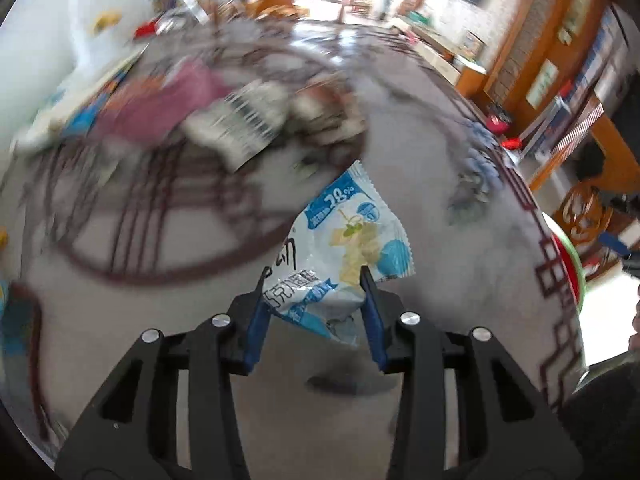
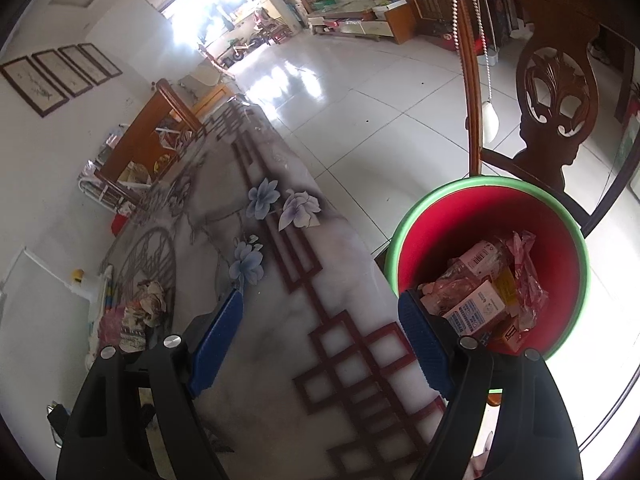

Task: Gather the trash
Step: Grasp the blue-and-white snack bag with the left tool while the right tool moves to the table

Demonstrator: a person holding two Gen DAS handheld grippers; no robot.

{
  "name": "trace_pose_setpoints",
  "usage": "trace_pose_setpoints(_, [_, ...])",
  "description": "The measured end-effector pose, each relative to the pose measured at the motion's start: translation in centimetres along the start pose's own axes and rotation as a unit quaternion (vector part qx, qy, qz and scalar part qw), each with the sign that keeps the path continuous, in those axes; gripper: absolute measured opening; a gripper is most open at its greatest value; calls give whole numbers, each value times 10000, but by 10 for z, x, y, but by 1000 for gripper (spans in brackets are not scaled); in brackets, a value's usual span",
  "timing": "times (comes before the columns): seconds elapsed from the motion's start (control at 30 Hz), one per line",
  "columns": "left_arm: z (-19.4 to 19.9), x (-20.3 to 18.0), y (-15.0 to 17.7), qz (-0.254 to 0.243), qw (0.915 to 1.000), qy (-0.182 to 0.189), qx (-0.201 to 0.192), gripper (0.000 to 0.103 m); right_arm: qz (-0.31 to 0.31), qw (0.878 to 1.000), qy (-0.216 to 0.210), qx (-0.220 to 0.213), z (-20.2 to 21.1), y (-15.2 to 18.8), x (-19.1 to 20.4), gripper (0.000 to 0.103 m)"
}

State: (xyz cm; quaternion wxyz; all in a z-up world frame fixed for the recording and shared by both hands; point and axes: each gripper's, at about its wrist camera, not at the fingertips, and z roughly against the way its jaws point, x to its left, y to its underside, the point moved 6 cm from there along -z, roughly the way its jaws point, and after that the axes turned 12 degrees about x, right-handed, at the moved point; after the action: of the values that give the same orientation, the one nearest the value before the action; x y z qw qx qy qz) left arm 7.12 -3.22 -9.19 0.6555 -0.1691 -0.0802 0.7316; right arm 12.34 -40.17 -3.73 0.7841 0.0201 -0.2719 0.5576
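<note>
The left gripper (image 1: 316,280) has its blue-padded fingers (image 1: 370,292) pinched on the lower part of a crinkled white and light-blue snack wrapper (image 1: 348,248), which stands up between them and fans out above the tips, lifted off the grey tablecloth with dark red lattice lines (image 1: 460,208). Beyond that wrapper, farther along the table, lies a blurred heap of more litter (image 1: 240,124): a white packet with a barcode beside a crumpled pink piece. The right gripper (image 2: 320,308) is spread wide with nothing between its blue pads (image 2: 218,332), hanging over the same cloth, where the red squares run under it and printed blue and lilac flowers (image 2: 280,204) sit ahead of the tips. Just right of its right finger stands a round red bucket with a green rim (image 2: 472,204), holding small cardboard boxes and pink plastic wrappers (image 2: 488,292). Behind the bucket is a dark carved wooden chair back (image 2: 556,92), and farther off a glossy white tiled floor (image 2: 360,92).
</note>
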Motion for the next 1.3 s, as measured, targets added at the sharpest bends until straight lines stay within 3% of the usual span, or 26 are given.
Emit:
trace_pose_setpoints(0.1, [-6, 20, 7, 384, 9991, 167, 72, 44, 133, 9996, 211, -89, -1, 2, 10, 77])
trace_pose_setpoints(0.2, [-5, 26, 9, 543, 9978, 370, 1, 68, 282, 9988, 392, -67, -6, 5, 18, 77])
trace_pose_setpoints(0.23, [-3, 26, 9, 541, 9975, 439, -69, 72, 348, 9983, 476, -40, -9, 7, 21, 77])
trace_pose_setpoints(0.37, [8, 26, 5, 439, 9970, 516, -371, 77, 560, 9958, 717, -15, -16, 10, 31, 77])
trace_pose_setpoints(0.47, [3, 32, 4, 535, 9959, 671, -302, 77, 763, 9929, 908, -24, -21, 12, 41, 78])
trace_pose_setpoints(0.57, [-5, 35, 6, 659, 9938, 891, -60, 67, 1003, 9897, 1017, 5, -27, 17, 53, 78])
trace_pose_setpoints(0.83, [-12, 35, 11, 675, 9910, 1142, 190, 66, 1642, 9835, 734, 220, -50, 35, 103, 84])
trace_pose_setpoints(0.9, [-11, 33, 10, 638, 9901, 1234, 198, 58, 1755, 9811, 688, 440, -63, 39, 117, 84])
trace_pose_setpoints(1.03, [-8, 26, 10, 500, 9898, 1318, 201, 39, 1671, 9821, 422, 763, -91, 42, 149, 84])
trace_pose_setpoints(1.1, [-6, 25, 8, 435, 9902, 1321, 164, 35, 1470, 9846, 156, 931, -107, 40, 173, 84])
trace_pose_setpoints(1.3, [-3, 35, 4, 574, 9886, 1391, 110, 33, 1455, 9824, 112, 1165, -141, 36, 240, 84])
